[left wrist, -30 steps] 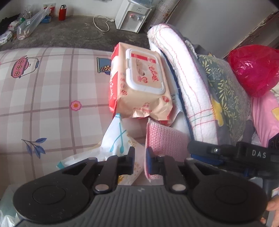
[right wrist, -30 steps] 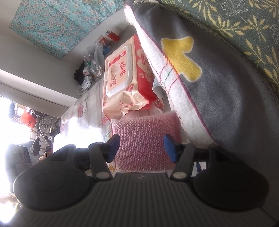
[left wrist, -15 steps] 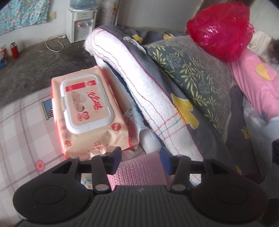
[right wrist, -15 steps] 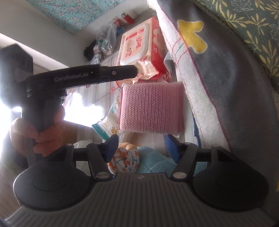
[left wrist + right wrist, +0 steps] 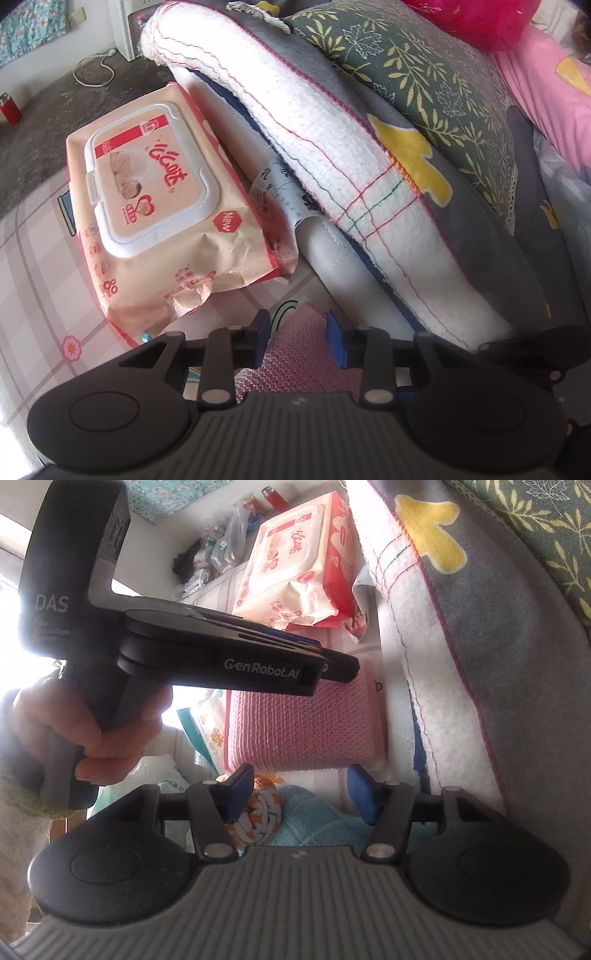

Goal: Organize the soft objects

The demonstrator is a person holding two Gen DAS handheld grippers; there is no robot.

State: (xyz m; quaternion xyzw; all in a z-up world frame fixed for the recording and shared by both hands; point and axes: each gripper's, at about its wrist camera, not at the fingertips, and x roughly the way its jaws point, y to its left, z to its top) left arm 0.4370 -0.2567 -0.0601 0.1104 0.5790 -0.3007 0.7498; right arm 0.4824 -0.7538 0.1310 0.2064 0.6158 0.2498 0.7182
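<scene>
Pink knitted cloth (image 5: pixel 306 727): lying flat on the checked bedsheet (image 5: pixel 33 280), folded into a rectangle, just beside the edge of the piled white blanket (image 5: pixel 332 155) and below the pack of wet wipes (image 5: pixel 159 206).
Direction from left gripper (image 5: pixel 297 332): directly beneath and ahead; pink knit visible in the gap between the blue pads and under the body.
Left jaws: partly apart, having just been closing in; cloth between them, pads not seen pressing on it, so released rather than grasping.
Direction from right gripper (image 5: pixel 299 794): cloth ahead of the tips, near edge just beyond the pads; rolled orange-patterned cloth (image 5: pixel 262 812) and teal cloth (image 5: pixel 314 823) nearer, under the jaws.
Right jaws: apart, nothing clamped.
Long axis of cloth: in the right wrist view, running across the right jaw line; cloth wider than that gap.
Nearer hand: left, by judgement, since already over the far end of the cloth.
Coming move, as a guess: pinch of the cloth's edge by the left.
</scene>
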